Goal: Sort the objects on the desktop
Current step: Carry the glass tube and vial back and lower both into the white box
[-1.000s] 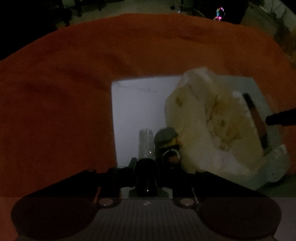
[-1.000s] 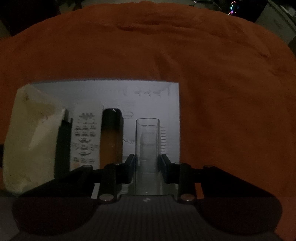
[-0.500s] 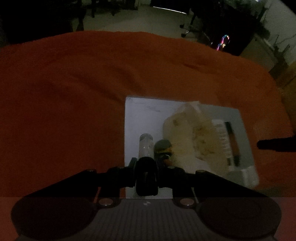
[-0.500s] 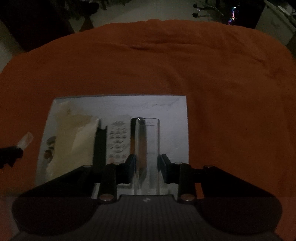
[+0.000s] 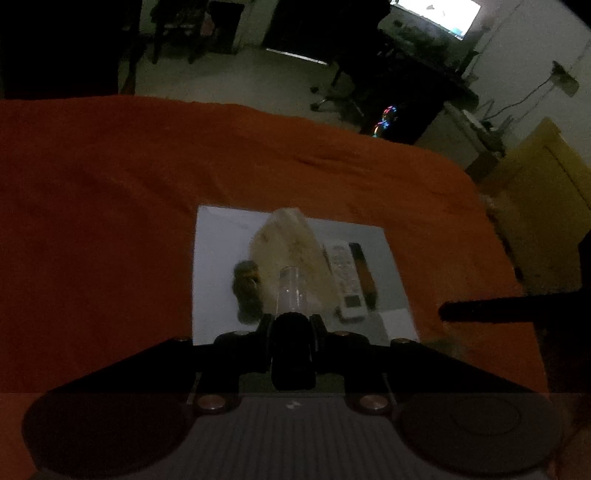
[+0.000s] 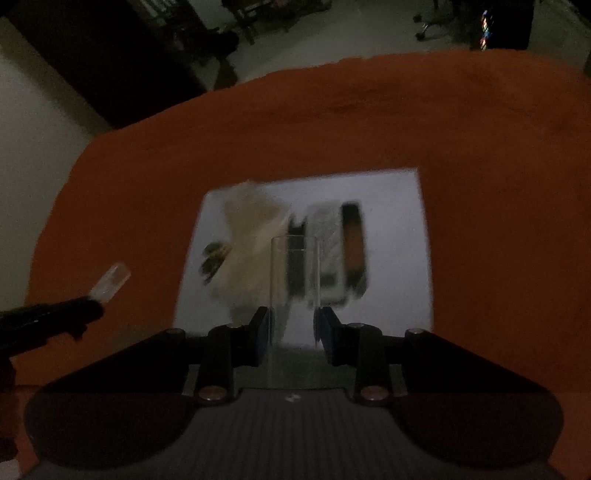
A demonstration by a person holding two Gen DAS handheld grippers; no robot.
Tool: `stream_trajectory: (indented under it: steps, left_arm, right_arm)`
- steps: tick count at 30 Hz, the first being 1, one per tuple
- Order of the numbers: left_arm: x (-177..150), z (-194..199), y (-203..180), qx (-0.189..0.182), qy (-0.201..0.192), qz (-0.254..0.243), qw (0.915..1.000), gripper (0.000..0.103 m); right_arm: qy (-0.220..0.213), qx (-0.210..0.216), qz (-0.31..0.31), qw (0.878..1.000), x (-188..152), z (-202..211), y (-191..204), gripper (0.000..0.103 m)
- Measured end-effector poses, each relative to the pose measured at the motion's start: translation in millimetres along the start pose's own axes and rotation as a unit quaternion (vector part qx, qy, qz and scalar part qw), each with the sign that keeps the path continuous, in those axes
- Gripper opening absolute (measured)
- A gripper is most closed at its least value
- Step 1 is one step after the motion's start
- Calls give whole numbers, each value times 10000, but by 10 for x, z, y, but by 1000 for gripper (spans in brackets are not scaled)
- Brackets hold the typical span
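The left gripper (image 5: 291,325) has its jaws closed tight on a small bottle (image 5: 291,295) with a black cap and a clear body, the clear end sticking out forward over the white sheet (image 5: 218,258) below. The right gripper (image 6: 294,325) has its jaws pressed against both sides of a clear plastic tube (image 6: 295,273), open end forward, which also hangs above the sheet. That sheet lies flat on an orange cloth (image 5: 110,192) covering the tabletop. On the sheet, seen from the left wrist, a crumpled cream-coloured bag (image 5: 291,243) sits near the middle; a small dark round jar (image 5: 247,288) lies just beside it on the left, and a white remote control (image 5: 347,277) lies just beside it on the right, with a dark slim bar-shaped item (image 5: 364,273), orange along its middle, next to the remote. From the right wrist the same group is blurred: the bag (image 6: 251,236), the remote (image 6: 328,229) and the dark bar (image 6: 352,240) can be made out, and a black item between bag and remote is too smeared to name. In that view the left gripper's bottle (image 6: 110,282) shows at the left edge, over the orange cloth and well apart from the sheet. The room beyond is dim, with a lit screen (image 5: 439,9) at the far wall.
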State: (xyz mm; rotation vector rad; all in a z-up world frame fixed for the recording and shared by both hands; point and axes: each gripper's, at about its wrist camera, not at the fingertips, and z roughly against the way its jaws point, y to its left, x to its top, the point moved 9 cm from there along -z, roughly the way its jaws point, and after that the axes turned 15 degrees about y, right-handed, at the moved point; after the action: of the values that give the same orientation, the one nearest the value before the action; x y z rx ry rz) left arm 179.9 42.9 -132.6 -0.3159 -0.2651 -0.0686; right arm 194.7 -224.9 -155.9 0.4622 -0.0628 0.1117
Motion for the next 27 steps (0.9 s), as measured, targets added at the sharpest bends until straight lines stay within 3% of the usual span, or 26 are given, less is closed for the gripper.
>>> stream_trajectory:
  steps: [9,14,18,27]
  left_arm:
    - [-668,-236,-195,39,232,-200,9995,16]
    - [-958,-420,-203,200,432,-194,9987,16]
    - [-1114,-587,-206,246,526,-79,9983,16]
    - [-1481,-1018,-194,450,957,74,9944,16]
  right_arm:
    - [732,240,-53,9970,-653,-396,93,32]
    - [1000,-27,-150,9949,-884,-711,-63,32]
    - [967,-555,-109,9937,-1037,-949,-183,32]
    - [1008,-801,-377,9910,-1357,-1283,-232,32]
